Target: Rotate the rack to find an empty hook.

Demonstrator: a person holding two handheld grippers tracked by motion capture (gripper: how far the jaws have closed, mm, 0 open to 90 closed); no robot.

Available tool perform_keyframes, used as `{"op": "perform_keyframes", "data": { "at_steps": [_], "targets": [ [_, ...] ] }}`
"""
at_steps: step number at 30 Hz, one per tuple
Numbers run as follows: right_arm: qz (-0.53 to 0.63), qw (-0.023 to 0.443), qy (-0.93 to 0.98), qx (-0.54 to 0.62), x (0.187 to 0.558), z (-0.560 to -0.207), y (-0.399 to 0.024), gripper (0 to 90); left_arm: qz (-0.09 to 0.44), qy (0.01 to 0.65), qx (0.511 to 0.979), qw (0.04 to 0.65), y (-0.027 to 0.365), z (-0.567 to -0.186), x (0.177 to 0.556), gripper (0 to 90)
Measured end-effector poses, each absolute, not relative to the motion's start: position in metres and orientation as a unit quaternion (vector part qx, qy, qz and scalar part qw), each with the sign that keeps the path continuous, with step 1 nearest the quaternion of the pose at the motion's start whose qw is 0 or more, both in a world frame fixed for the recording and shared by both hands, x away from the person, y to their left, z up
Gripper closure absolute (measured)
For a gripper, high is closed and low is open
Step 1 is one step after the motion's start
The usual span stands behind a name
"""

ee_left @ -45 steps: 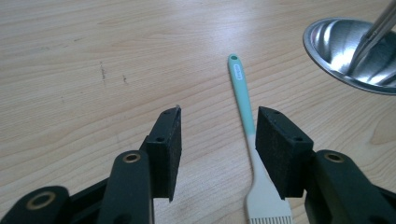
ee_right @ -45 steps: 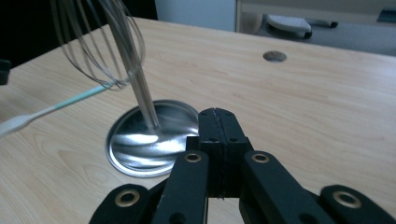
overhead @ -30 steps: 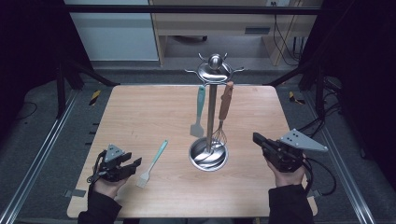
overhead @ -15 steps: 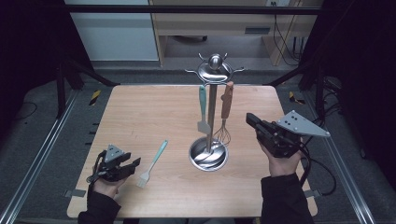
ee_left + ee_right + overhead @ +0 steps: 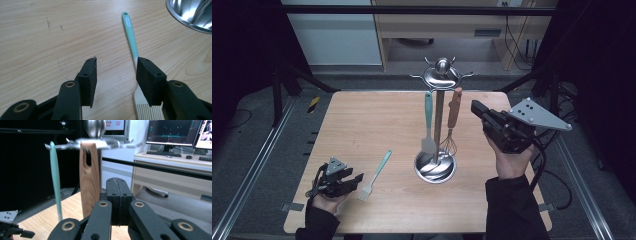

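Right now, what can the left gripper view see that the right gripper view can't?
Left gripper view: the pastry brush lying flat on the table, its bristles beside one pad of the open left tongs, and the edge of the rack's shiny base.

Right gripper view: the shut right tongs, the whisk's wooden handle and the teal spatula handle hanging from the rack's top, plus computer screens.

Both: the wooden table and the metal rack.
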State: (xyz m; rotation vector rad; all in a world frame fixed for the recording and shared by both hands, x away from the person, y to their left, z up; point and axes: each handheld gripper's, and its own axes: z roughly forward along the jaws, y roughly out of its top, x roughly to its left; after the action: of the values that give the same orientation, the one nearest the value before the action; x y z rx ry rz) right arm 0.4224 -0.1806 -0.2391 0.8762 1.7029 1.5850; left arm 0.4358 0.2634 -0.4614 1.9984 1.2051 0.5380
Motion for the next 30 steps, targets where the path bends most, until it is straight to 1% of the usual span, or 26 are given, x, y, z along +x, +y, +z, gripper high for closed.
{"op": "perform_keyframes", "data": {
  "at_steps": [11,21,30],
  "targets": [
    [0.620,0.327,0.641,0.313,0.420,-0.216,-0.178,90.0,0.217,0.477,0.771,0.362,0.265,-0.459,0.437,49.8],
    [0.608,0.324,0.659,0.301,0.424,-0.216,-0.163,90.0,0.217,0.476,0.773,0.359,0.265,-0.459,0.437,49.5],
    [0.607,0.322,0.665,0.293,0.420,-0.216,-0.158,90.0,0.216,0.474,0.775,0.359,0.264,-0.459,0.437,49.4]
  ]
}}
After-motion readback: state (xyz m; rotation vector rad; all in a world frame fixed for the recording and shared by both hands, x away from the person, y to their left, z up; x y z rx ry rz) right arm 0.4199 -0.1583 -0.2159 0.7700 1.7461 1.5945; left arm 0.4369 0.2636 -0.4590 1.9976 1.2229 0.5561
